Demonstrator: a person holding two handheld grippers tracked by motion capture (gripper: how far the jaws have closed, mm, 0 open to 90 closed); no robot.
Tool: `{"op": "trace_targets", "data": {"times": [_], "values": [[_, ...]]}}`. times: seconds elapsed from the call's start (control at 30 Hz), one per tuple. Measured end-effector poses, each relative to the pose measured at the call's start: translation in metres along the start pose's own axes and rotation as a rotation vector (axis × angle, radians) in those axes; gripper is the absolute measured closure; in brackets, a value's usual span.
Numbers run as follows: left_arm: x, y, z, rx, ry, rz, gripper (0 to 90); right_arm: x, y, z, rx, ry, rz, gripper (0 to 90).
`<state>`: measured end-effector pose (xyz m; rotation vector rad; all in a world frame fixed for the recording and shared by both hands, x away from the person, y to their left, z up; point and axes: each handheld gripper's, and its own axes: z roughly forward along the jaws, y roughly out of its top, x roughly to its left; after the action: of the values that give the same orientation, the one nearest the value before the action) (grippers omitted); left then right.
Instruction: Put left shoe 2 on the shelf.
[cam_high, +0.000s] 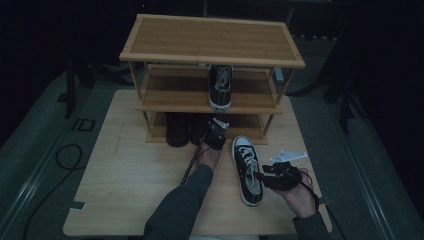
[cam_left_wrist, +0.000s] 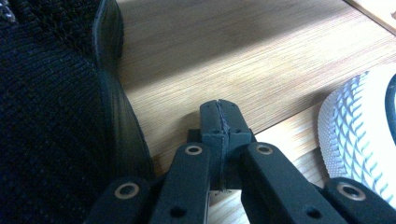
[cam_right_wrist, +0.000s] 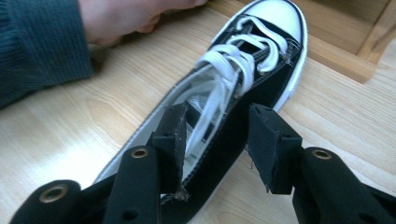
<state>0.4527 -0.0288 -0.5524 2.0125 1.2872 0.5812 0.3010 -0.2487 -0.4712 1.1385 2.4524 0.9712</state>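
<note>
Straddling the side of the sneaker (cam_right_wrist: 233, 93) just in front of the shoe rack (cam_high: 212, 42), the right gripper (cam_right_wrist: 217, 140) is standing half open, one jaw inside. The left gripper (cam_left_wrist: 219, 121) is sitting pinched shut at the rack's bottom shelf, holding nothing.

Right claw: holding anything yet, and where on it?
Nothing gripped yet. The right claw straddles the side wall of the black high-top sneaker near its opening, one jaw inside, one outside, with a gap at the outer jaw. The left claw is shut on nothing.

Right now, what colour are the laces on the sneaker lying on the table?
White laces, clearest in the right gripper view.
</note>
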Motion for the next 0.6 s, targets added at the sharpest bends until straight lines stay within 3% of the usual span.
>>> {"op": "trace_targets", "data": {"times": [0.23,0.43,0.57,0.6], "values": [[0.000,0.000,0.000,0.002,-0.002,0.002,90.0,-0.004,-0.004,0.004,0.030,-0.021,0.016,60.4],[0.000,0.001,0.000,0.003,-0.003,-0.001,90.0,-0.003,0.005,0.008,0.008,-0.009,0.021,60.4],[0.000,0.001,0.000,0.001,-0.005,0.000,90.0,-0.002,0.010,0.022,0.065,-0.058,0.007,61.6],[0.001,0.001,0.000,0.001,-0.006,-0.001,90.0,-0.002,0.010,0.024,0.088,-0.090,0.002,61.7]]}}
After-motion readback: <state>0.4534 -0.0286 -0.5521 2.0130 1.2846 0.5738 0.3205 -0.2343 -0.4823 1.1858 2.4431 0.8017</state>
